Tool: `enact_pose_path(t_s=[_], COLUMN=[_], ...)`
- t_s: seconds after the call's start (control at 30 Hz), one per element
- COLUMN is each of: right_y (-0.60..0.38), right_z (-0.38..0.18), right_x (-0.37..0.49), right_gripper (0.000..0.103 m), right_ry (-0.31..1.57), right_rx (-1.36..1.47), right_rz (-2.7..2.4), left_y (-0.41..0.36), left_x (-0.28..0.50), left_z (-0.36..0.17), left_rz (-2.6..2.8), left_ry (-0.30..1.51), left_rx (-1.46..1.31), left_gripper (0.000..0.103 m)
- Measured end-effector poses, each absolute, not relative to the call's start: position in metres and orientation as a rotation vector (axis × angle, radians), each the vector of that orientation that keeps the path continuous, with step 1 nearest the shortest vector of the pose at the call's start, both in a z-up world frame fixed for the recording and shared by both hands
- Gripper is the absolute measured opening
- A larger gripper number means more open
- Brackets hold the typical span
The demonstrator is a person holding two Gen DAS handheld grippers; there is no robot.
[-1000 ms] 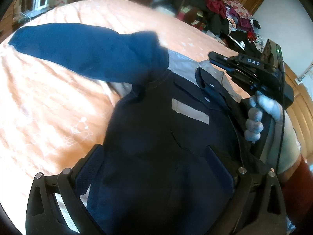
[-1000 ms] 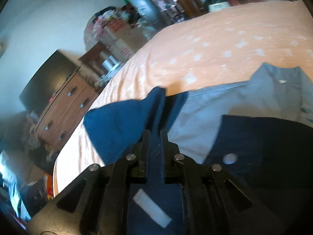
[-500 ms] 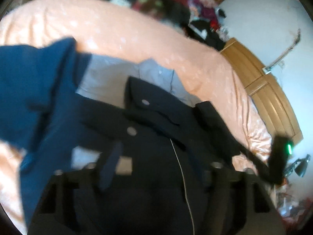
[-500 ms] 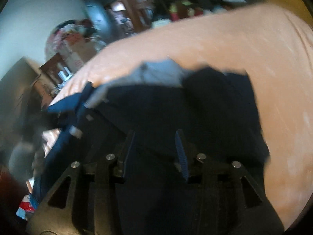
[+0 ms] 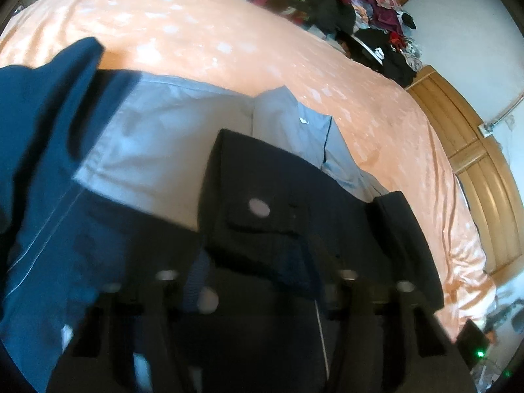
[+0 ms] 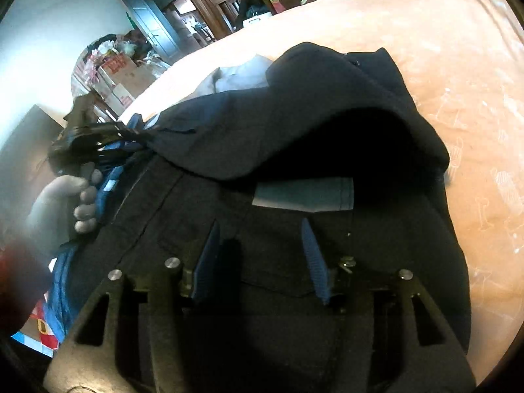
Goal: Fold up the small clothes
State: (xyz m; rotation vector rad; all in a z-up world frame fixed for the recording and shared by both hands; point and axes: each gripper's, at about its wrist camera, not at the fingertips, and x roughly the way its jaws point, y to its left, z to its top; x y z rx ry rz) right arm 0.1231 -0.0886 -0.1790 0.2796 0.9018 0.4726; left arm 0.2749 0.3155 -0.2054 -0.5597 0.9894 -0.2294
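jacket [image 5: 268, 229], dark navy with a grey lining, lies on the orange bedspread [image 5: 229, 36]. left wrist view: the left gripper [image 5: 255, 278] hangs over it, blurred, so i cannot tell how its fingers stand. right wrist view: the right gripper [image 6: 262, 255] sits spread apart above the jacket; the left one, in a gloved hand [image 6: 65, 196], pinches the jacket's edge.
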Motion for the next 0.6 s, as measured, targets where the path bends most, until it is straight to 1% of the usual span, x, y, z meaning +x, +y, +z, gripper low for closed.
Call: enact_pose_path(t_s=[0.07,0.13,0.2,0.3,0.43,0.53,0.6], right_y=[-0.089,-0.093,-0.098,-0.105,-0.121,-0.139,-0.141], right_z=[-0.179,-0.176,-0.170,-0.162,-0.149,-0.138,-0.136], right_x=[0.120,0.114,0.106,0.096,0.092,0.110,0.126], right_gripper=[0.051,0.051,0.052,0.053,0.053,0.053,0.053], right_ry=[0.895,0.889,0.872,0.851,0.802,0.763,0.756], right_rx=[0.283,0.290,0.288,0.281,0.296,0.344,0.310], right_rz=[0.475,0.472,0.461,0.446,0.412,0.368,0.333], left_y=[0.313,0.315,0.325,0.353,0.376,0.377,0.377], left_x=[0.275,0.262,0.245,0.227,0.220,0.219,0.221], left_z=[-0.204,-0.188,-0.168,-0.160,-0.178,-0.195,-0.203], left_rz=[-0.224,-0.230,-0.211,-0.132,-0.095,-0.083,-0.088], left_ry=[0.968,0.904,0.820,0.769,0.816,0.857,0.866], left_rx=[-0.557,-0.543,-0.536,-0.554,-0.581,-0.573,-0.579], left_gripper=[0.013,0.012,0.012,0.011,0.012,0.012,0.012])
